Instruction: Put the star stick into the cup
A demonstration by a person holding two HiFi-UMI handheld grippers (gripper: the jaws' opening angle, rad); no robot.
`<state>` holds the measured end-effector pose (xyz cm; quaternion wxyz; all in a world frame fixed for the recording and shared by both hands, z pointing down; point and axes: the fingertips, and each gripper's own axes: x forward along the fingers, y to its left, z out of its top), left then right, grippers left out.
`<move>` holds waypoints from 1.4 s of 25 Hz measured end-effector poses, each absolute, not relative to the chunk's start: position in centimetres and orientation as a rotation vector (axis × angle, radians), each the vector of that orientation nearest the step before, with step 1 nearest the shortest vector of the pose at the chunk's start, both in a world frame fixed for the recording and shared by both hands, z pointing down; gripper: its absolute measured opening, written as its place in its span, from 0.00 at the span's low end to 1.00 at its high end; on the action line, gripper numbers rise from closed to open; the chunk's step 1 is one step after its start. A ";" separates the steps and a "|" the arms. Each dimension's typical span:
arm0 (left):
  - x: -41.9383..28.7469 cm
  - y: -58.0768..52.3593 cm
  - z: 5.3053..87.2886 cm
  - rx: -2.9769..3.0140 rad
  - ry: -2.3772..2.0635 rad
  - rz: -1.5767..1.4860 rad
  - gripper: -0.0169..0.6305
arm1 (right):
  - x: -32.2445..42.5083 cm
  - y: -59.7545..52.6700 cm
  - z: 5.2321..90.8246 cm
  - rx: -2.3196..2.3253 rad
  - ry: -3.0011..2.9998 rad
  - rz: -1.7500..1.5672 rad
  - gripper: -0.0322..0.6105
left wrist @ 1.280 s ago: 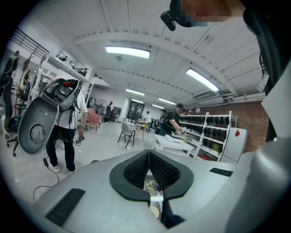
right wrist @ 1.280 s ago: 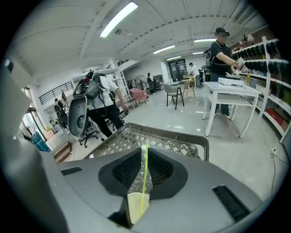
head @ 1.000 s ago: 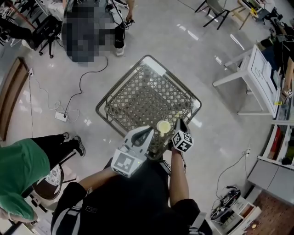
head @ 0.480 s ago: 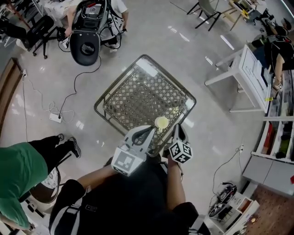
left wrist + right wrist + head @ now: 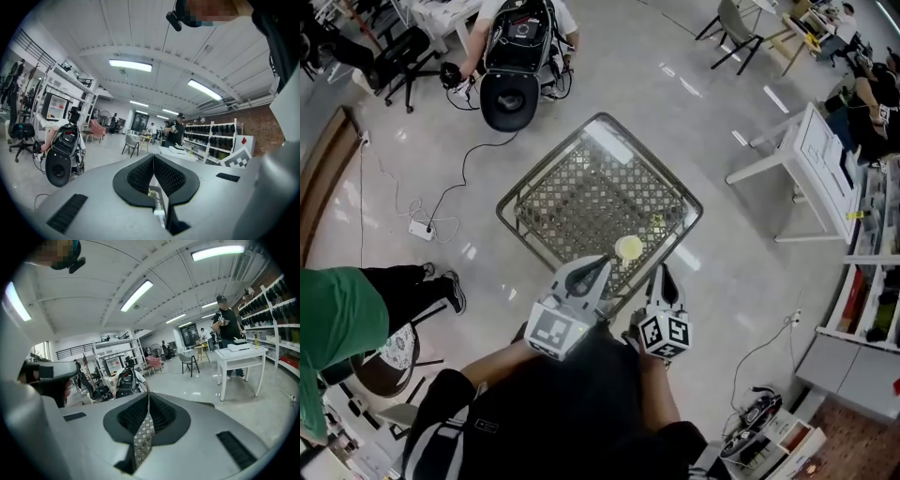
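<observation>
Evidently nothing is gripped yet. In the head view, the left gripper point(image 5: 604, 262) and right gripper point(image 5: 664, 271) are parked just short of the cup point(image 5: 629, 248) on the bench point(image 5: 581, 187), probably ready to reach. A pale speck just beyond the cup is perhaps the star stick point(image 5: 656, 222). In the left gripper view, the jaws are pressed together, empty. In the right gripper view, they are likewise closed on nothing.

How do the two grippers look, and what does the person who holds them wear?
The left gripper has a light grey, tapering shell; the right gripper looks darker from above. Each carries a cube with black-and-white square markers. Their jaws have black ribbed pads set in grey housings. The person wears a black top with white stripes.
</observation>
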<state>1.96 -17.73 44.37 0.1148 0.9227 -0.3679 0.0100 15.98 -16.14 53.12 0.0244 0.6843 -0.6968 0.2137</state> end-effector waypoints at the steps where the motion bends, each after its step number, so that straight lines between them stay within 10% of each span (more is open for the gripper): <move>1: 2.3 -17.4 44.2 2.698 -1.092 0.023 0.05 | 16.1 -15.7 52.6 2.108 -2.172 0.650 0.08; 35: 3.5 -11.6 42.3 2.686 -1.301 0.018 0.05 | 15.3 -8.7 47.5 1.955 -2.370 0.534 0.07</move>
